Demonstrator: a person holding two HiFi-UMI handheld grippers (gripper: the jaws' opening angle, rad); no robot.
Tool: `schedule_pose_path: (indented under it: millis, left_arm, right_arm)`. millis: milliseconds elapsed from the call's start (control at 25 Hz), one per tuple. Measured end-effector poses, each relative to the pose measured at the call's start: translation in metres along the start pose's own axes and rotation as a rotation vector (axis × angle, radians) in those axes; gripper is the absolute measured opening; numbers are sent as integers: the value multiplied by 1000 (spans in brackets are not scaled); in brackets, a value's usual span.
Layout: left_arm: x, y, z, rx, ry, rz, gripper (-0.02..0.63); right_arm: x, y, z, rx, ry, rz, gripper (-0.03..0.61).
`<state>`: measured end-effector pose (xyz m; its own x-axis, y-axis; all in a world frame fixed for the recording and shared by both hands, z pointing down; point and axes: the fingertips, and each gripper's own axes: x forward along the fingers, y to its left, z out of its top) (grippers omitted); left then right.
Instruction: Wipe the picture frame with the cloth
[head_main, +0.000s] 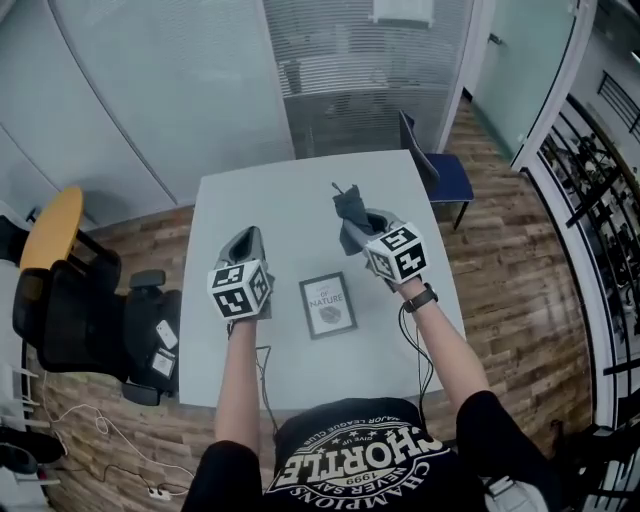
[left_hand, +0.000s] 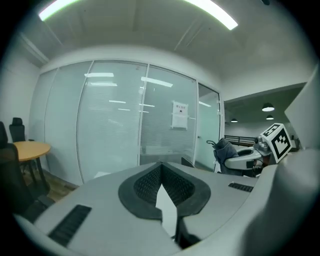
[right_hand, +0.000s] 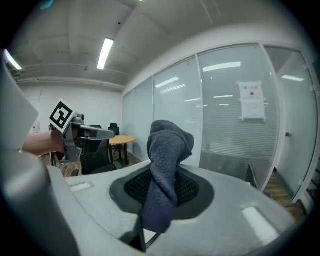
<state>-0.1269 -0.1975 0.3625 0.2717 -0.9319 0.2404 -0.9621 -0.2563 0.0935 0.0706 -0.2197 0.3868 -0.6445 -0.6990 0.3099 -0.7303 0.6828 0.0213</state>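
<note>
Picture frame (head_main: 328, 305) lies flat on the white tabletop (head_main: 290, 195), between the two arms and untouched. Right hand-held gripper (right_hand: 162, 187) pinches the dark cloth (right_hand: 167, 150), a wad standing proud of its tips, likely as the wiping pad. Left hand-held gripper (left_hand: 161, 167) is pressed together on nothing, seemingly free to steady the frame

I am standing in an office. Frosted glass partition walls (head_main: 150, 90) with slatted blinds (head_main: 350, 50) enclose a white surface (head_main: 300, 190) on a wood-plank floor (head_main: 510, 270). Around it are a black swivel chair (head_main: 75, 320), a blue visitor chair (head_main: 455, 178) and a round wooden table (head_main: 50, 225). Strip lights (right_hand: 105, 52) run overhead.
</note>
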Motion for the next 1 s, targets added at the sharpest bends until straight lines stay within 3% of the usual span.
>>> schedule_pose_path:
  millis: [240,440,760,1000]
  left_arm:
    - [-12,5,64,93,-169,69,3]
    - [-26,-8,87,175,-285,101,2]
    - [-28,-6,81,149,-304,115,2]
    - [-29,-13,78,196,-320,111,2]
  right_arm:
    - [-22,-25,72,12,-216,-180,84]
    - [-38,-12,98,-27,-347,-276,84]
    - [-41,-11,92,-49,-362,-336,80]
    - [-33,-5,84,-48,-350,-330,80]
